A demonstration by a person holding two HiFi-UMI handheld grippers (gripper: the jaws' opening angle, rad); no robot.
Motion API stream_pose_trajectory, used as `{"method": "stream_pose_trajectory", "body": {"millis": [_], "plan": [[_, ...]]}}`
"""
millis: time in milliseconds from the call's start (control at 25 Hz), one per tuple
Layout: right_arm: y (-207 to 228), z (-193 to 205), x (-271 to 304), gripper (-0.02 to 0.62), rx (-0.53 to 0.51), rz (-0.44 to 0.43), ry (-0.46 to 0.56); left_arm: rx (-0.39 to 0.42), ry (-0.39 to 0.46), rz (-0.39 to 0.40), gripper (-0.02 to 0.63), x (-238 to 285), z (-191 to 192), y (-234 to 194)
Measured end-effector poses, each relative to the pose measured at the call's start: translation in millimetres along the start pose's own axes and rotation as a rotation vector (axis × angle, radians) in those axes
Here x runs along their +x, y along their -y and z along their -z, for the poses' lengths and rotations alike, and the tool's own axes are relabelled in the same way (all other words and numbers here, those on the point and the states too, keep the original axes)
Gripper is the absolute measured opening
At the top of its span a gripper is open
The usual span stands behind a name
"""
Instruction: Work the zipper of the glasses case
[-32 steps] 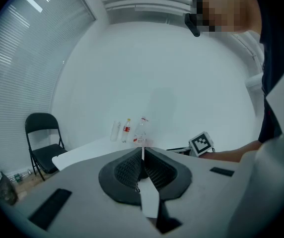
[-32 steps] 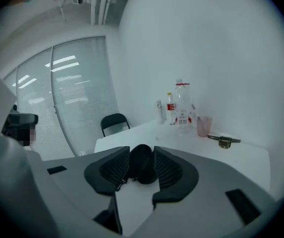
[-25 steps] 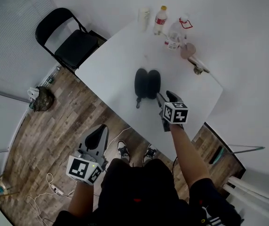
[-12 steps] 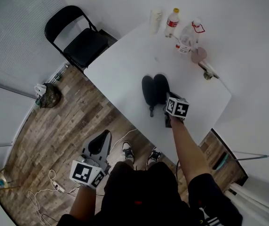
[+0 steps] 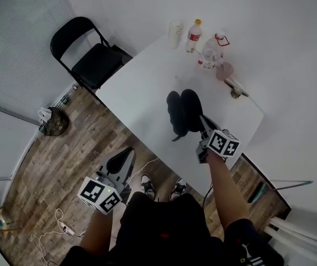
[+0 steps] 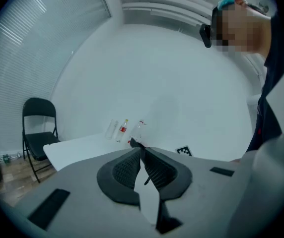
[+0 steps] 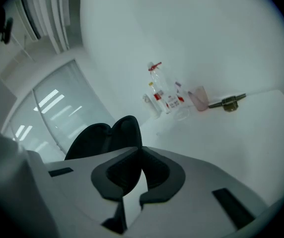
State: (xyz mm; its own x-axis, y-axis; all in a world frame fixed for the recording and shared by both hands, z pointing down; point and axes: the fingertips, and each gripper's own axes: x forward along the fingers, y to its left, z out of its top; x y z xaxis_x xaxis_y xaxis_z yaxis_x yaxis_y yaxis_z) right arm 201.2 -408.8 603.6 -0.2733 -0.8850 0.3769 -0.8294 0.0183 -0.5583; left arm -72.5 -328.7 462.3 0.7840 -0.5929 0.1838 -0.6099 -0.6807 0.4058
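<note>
Glasses case (image 5: pixel 182 110): black, open in two lobes, toward the near edge of the worktop (image 5: pixel 142 87), a cord (image 5: pixel 176 136) trailing from it; fine detail of its rim too small to make out. Right tongs (image 5: pixel 204 122): jaws had just been closing, tips narrow and shut on the case's near rim; the pinch point itself hidden behind the jaws. Left tongs (image 5: pixel 126 155): jaws together, nothing between them, held off the worktop over the wooden floor (image 5: pixel 64 148). Far corner: bottles (image 5: pixel 190 35) and a pink cup (image 5: pixel 223 70), labels unreadable. Folding chair (image 5: pixel 92 54): black, beside the worktop
</note>
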Motion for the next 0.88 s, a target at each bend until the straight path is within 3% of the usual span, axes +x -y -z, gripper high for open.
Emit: {"method": "stream_pose_trajectory", "body": {"millis": [360,520,760,880], "plan": [[-106,-87,-109,0.034,0.016,-0.305,0.208,-0.047,0.056,0.367,0.035,11,-39,77],[-141,-105,-155,0.034,-0.020,-0.384,0.250,-0.047,0.088,0.491,0.046,12,-56,115],[-170,-117,-192,0.034,-0.060,-0.453,0.270,-0.055,0.113,0.753,0.243,10,-75,166],[-181,-114,-209,0.034,-0.113,-0.462,0.268,-0.119,0.128,0.827,0.279,13,-83,184]]}}
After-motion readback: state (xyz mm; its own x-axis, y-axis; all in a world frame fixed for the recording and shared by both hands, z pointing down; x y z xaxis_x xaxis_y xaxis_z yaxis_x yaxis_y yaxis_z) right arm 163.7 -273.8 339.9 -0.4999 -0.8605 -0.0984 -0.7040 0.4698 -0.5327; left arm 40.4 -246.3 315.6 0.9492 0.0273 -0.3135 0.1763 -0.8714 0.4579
